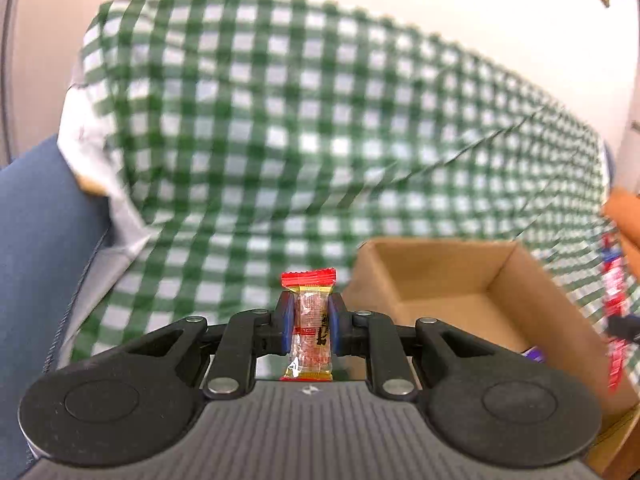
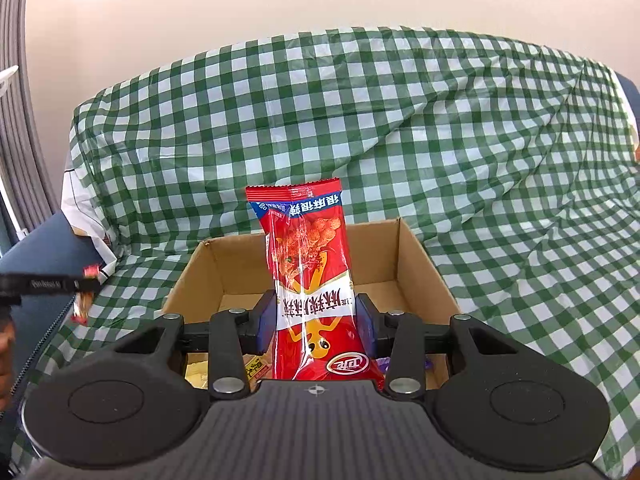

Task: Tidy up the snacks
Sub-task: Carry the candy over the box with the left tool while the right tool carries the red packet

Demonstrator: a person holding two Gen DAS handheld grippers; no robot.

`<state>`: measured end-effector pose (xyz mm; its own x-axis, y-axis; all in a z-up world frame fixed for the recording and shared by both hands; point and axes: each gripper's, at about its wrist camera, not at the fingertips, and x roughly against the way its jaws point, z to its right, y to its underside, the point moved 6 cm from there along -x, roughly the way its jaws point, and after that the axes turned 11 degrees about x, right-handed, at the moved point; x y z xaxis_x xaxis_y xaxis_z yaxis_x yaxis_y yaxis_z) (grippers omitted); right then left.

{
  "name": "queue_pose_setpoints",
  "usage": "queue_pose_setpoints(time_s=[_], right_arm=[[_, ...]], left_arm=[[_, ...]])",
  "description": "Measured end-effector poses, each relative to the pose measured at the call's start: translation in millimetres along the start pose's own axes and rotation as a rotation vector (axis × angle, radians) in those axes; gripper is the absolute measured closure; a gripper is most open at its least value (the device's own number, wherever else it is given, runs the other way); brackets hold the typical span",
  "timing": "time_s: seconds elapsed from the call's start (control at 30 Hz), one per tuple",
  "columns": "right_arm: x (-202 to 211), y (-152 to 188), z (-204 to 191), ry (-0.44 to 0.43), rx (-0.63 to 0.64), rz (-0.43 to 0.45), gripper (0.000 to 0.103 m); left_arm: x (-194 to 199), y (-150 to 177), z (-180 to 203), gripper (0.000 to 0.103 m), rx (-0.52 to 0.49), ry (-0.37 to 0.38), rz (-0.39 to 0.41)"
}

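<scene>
Right wrist view: the cardboard box (image 2: 416, 256) on the checked cloth (image 2: 480, 140) holds yellow and purple packets. The right gripper (image 2: 316, 320) clamps a tall red snack bag (image 2: 308, 264) above it. The left gripper (image 1: 311, 322) pinches a small red-ended candy (image 1: 310, 320) beside the box.

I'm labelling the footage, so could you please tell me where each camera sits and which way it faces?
Left wrist: on the left gripper, facing along its fingers, which clamp a small candy, toward the checked cloth.
Right wrist: on the right gripper, whose fingers pinch a red snack bag above the cardboard box; the left gripper shows at left.
Shared: box, cloth, both snacks.
</scene>
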<state>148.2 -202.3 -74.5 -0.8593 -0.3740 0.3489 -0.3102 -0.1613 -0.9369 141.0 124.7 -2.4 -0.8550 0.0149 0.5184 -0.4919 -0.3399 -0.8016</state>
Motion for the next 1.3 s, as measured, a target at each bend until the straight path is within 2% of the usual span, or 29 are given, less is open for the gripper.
queue_pose_setpoints(time_s=[0.23,0.53,0.8,1.3], right_arm=[[-2,-1,-1,0.022,0.045,-0.001,0.06],[-1,1,7,0.062,0.057,-0.007,0.06],[-2,3,9,0.107,0.054,-0.019,0.06],[-6,2,7,0.108,0.067,-0.021,0.06]], left_arm=[[21,-2,41,0.084,-0.015,0.122,0.086],[29,7,77,0.084,-0.022,0.23,0.098],[27,17,99,0.084,-0.051,0.281,0.085],[21,35,122,0.084,-0.12,0.313,0.073]])
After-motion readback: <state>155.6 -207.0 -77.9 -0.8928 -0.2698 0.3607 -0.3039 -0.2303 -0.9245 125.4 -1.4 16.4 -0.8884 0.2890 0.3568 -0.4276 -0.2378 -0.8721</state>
